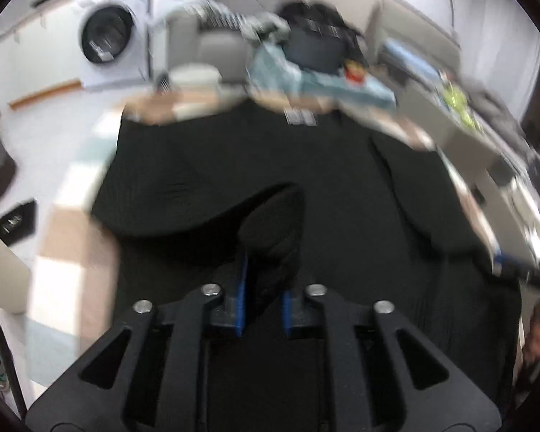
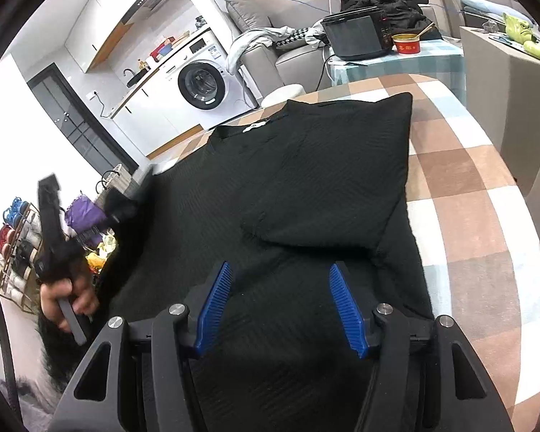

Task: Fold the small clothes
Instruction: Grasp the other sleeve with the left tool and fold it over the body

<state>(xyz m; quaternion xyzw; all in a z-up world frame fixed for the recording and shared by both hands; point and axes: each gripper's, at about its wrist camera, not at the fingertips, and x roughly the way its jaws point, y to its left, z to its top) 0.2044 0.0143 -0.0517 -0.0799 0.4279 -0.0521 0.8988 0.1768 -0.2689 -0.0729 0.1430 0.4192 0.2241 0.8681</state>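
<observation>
We see our right claw (image 2: 282, 306) hovering with its blue pads apart over a black garment (image 2: 306, 187) spread on the checkered table (image 2: 468, 194), one side folded inward. At the left edge, our hand (image 2: 68, 298) grips the left claw's handle. A washing machine (image 2: 205, 82) stands behind.

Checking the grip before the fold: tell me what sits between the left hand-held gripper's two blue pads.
A bunched fold of the black garment sits pinched in the left hand-held gripper, seen in the left wrist view.
</observation>
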